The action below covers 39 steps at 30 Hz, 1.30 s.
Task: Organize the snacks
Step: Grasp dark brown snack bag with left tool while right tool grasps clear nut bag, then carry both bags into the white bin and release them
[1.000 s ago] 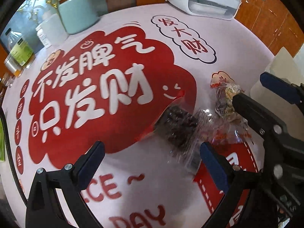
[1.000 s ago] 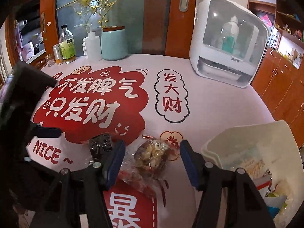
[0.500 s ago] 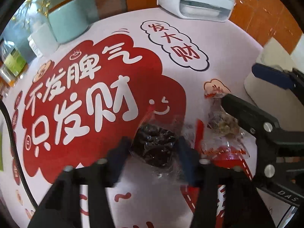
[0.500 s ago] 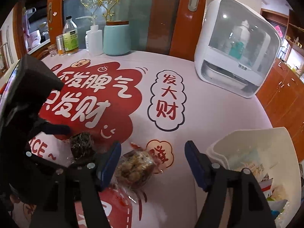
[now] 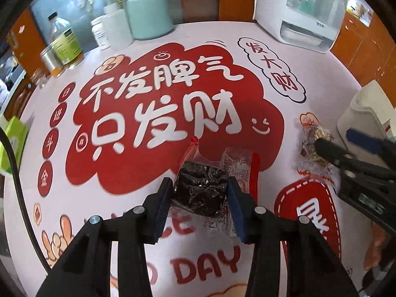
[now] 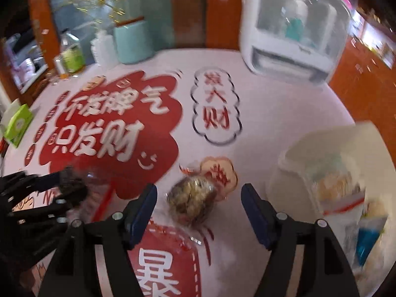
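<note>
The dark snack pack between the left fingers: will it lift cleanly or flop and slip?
The dark snack pack sits in crinkly clear film, so it will probably feel light and yield a little under the left gripper. Its loose red-edged wrapper end likely flops. The glossy film may slip, so squeeze the dark block itself.

place: home dining area | cues: printed tablecloth (image 5: 153, 222), wooden cabinets (image 6: 366, 84), countertop appliance (image 5: 300, 12), bottles (image 5: 63, 40)

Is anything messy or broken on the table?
Nothing looks broken or spilled. Two wrapped snacks are outside the white bin: the dark snack between the left gripper's fingers, and the golden snack lying loose.
</note>
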Each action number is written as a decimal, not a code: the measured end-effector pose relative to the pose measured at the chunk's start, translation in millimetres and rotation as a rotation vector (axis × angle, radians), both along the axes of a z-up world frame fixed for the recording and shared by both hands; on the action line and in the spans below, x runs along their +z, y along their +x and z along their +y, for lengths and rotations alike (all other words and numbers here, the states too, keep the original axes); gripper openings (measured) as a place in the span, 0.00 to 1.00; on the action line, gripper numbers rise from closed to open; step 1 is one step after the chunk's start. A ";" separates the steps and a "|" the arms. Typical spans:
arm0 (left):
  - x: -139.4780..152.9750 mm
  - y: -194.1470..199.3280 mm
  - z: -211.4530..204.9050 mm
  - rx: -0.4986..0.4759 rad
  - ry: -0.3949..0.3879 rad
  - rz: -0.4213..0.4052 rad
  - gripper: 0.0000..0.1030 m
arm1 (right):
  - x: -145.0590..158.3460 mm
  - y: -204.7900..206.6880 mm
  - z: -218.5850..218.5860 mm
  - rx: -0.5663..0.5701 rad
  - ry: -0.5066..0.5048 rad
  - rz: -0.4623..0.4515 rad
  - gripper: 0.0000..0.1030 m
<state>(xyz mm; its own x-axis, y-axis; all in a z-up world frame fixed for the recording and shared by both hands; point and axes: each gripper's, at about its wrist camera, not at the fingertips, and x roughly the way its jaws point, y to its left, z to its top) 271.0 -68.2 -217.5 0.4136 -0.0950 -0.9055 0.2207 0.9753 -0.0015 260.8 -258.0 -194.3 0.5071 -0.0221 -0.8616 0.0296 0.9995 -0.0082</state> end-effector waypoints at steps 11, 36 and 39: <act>6.7 -28.8 7.1 0.006 -0.016 0.018 0.42 | -38.1 23.9 -12.2 -0.230 0.152 0.145 0.70; 137.7 -190.2 11.4 -0.230 -0.134 -0.096 0.42 | 98.9 -186.4 38.9 -0.214 0.133 -0.039 0.41; 152.5 -203.9 -1.0 -0.253 -0.133 -0.121 0.42 | 118.3 -213.3 31.7 -0.238 0.121 -0.075 0.41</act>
